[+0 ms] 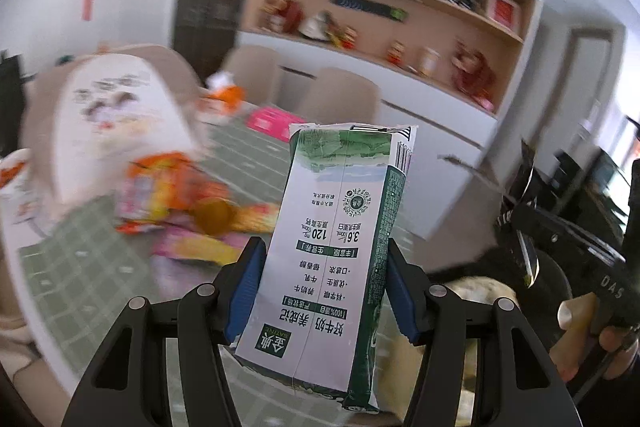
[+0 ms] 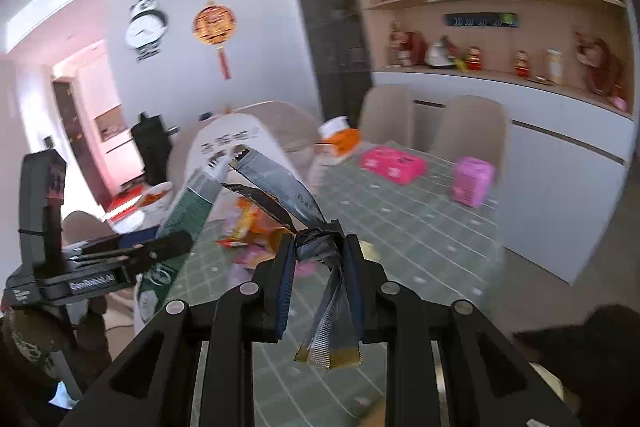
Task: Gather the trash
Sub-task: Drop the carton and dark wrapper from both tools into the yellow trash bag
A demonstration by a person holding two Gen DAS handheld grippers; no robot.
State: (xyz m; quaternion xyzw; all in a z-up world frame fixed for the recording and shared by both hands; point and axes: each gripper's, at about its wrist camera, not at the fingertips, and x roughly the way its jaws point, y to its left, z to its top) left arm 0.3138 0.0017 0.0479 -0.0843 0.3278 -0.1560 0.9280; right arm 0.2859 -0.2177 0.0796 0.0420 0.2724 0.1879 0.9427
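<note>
My left gripper (image 1: 322,287) is shut on a white and green milk carton (image 1: 336,227), held upright above the table's near edge. The carton also shows in the right wrist view (image 2: 188,211) at the left, with the left gripper (image 2: 132,255) around it. My right gripper (image 2: 318,259) is shut on a crumpled silver and black foil wrapper (image 2: 280,187) that sticks up and hangs down between the blue pads. The right gripper and the hand on it show in the left wrist view (image 1: 560,255) at the right. Orange and pink snack wrappers (image 1: 180,199) lie on the table.
The table has a green checked cloth (image 2: 420,227). On it stand a white paper bag (image 1: 108,123), a pink pack (image 2: 392,163), a pink box (image 2: 472,179) and an orange and white item (image 2: 340,139). Beige chairs (image 2: 468,131) and a shelf cabinet (image 2: 520,27) stand behind.
</note>
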